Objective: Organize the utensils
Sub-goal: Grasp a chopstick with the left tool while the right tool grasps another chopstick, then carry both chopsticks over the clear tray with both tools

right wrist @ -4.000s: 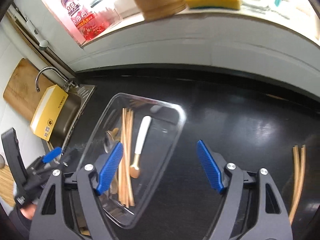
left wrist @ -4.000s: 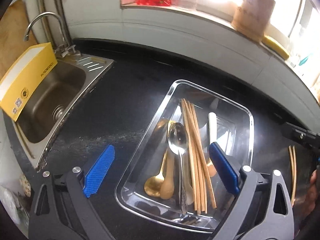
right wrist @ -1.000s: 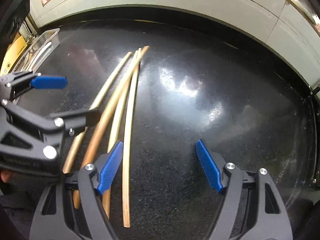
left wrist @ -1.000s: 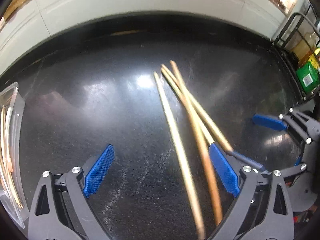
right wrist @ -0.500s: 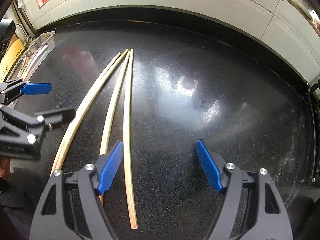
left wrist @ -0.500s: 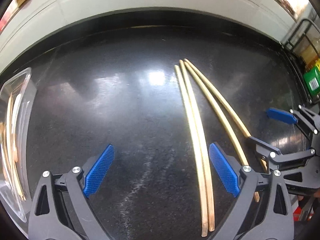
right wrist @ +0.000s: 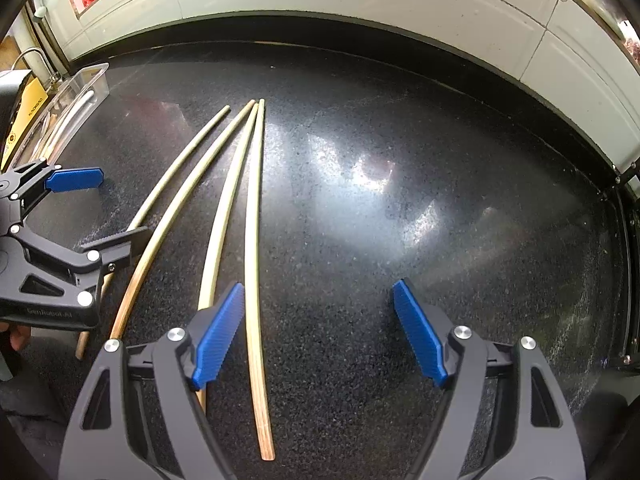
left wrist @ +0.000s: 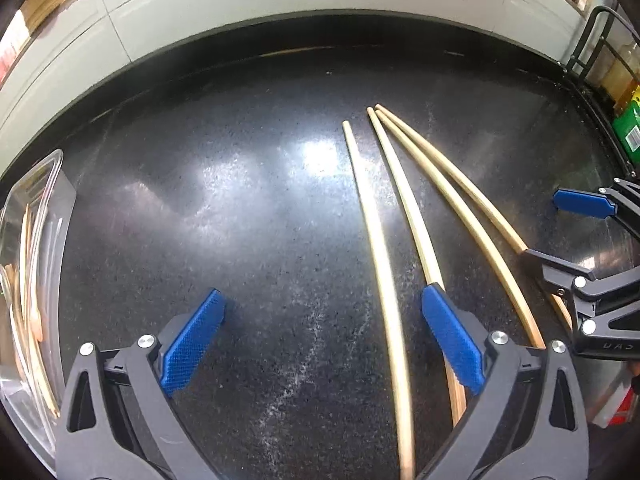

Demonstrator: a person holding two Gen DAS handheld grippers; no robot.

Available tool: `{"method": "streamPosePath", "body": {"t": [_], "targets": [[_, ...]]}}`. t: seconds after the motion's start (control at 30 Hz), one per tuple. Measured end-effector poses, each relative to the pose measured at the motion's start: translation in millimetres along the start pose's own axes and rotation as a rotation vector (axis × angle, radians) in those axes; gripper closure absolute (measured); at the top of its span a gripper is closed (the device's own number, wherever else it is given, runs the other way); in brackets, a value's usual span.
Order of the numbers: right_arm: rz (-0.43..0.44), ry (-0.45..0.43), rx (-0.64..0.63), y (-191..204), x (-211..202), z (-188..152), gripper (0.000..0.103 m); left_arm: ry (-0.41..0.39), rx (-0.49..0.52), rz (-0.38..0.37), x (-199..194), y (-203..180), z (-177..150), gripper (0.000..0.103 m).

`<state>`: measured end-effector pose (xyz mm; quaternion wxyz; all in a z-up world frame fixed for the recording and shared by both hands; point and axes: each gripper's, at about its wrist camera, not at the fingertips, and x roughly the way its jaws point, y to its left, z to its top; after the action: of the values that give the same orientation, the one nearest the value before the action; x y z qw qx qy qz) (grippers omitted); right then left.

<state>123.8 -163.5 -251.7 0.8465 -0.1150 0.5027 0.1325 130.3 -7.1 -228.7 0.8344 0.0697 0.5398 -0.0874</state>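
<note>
Several pale wooden chopsticks [left wrist: 404,200] lie fanned out on the black counter, tips together at the far end. My left gripper [left wrist: 324,304] is open just above them. The leftmost stick [left wrist: 384,280] runs between its fingers, and the stick beside it passes under the right pad [left wrist: 448,336]. My right gripper [right wrist: 318,292] is open too, with the rightmost chopstick [right wrist: 252,280] lying just inside its left pad [right wrist: 218,336]. Each gripper shows in the other's view: the right gripper [left wrist: 560,236] and the left gripper [right wrist: 104,210], both over the sticks' near ends.
A clear plastic tray [left wrist: 52,176] holding other utensils stands at the left; the right wrist view shows the tray [right wrist: 86,76] near a yellow box [right wrist: 28,100] and the tap [right wrist: 30,54]. A wire rack [left wrist: 592,40] with a green box [left wrist: 632,132] closes the right end. A tiled wall lies behind.
The chopsticks went from a blurred, crossing bunch to a flat spread fan on the counter. My left gripper has come slightly lower over them. The right gripper has held still.
</note>
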Motion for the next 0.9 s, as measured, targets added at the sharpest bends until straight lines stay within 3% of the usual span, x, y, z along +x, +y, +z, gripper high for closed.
{"method": "streamPosePath", "body": {"t": [0.1,0.17,0.2,0.23,0.27,0.3,0.33,0.37,0.6,0.9], "targets": [[0.005,-0.006,-0.001,0,2,3,0.027,-0.025,0.010,0.000,1,-1,1,0.008],[0.008,-0.009,-0.007,3,3,4,0.027,-0.040,0.018,-0.006,-1,-5,1,0.014],[0.010,-0.010,-0.010,3,3,4,0.030,-0.058,0.037,-0.012,-5,-9,0,0.028],[0.018,-0.016,-0.017,5,2,4,0.041,-0.072,0.055,-0.017,-8,-13,0,0.049],[0.026,-0.024,-0.029,8,0,6,0.050,-0.084,0.080,-0.026,-11,-19,1,0.060],[0.034,-0.028,-0.036,10,-2,7,0.079,-0.086,0.093,-0.028,-9,-25,2,0.078],[0.042,-0.027,-0.044,12,-3,8,0.095,-0.086,0.103,-0.032,-9,-29,3,0.092],[0.043,-0.016,-0.046,15,-3,10,0.095,-0.085,0.107,-0.033,-9,-30,4,0.096],[0.056,0.004,0.012,13,-8,14,0.096,-0.066,0.078,-0.041,-11,-29,11,0.098],[0.024,-0.084,0.101,8,-70,13,0.096,-0.144,0.048,-0.020,-71,-15,17,0.098]]}}
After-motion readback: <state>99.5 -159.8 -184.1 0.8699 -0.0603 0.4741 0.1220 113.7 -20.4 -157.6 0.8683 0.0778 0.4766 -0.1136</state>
